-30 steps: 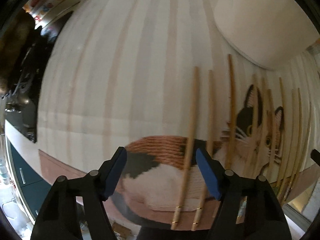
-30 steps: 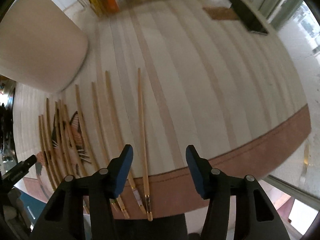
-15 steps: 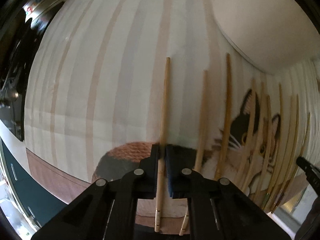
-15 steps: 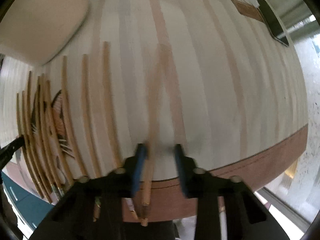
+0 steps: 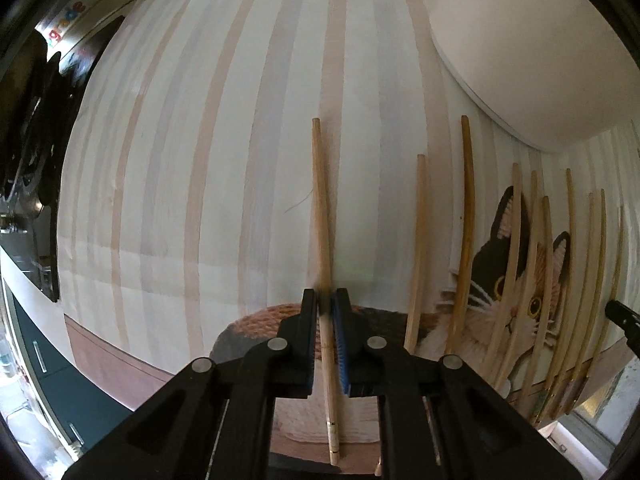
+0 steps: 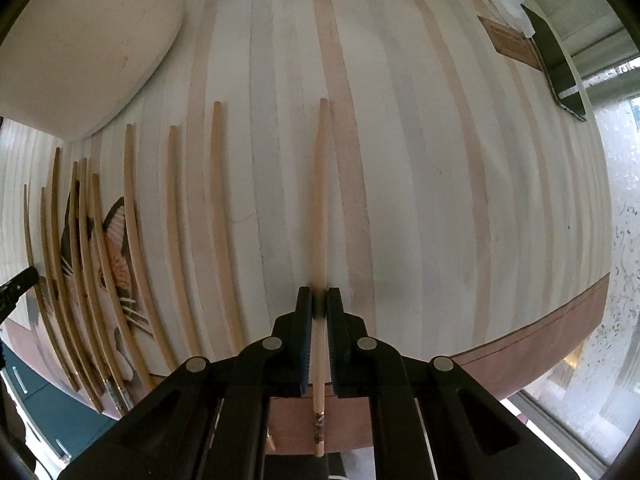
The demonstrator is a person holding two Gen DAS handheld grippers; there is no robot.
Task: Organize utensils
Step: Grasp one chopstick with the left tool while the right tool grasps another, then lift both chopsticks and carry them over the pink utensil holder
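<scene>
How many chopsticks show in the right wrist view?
10 chopsticks: one in the right gripper, three spaced left of it, six bunched over the cat print near the left edge. Those overlap, so some may be hidden.

Pale container (image 5: 532,40) cut off by frame edge.

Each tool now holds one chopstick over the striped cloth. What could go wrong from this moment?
1. The left tool grips its chopstick nearer one end, so the long free end may swing or slip when lifted.
2. The right tool holds its chopstick the same way.
3. The loose chopsticks lie close together; a swinging stick may knock them.
</scene>
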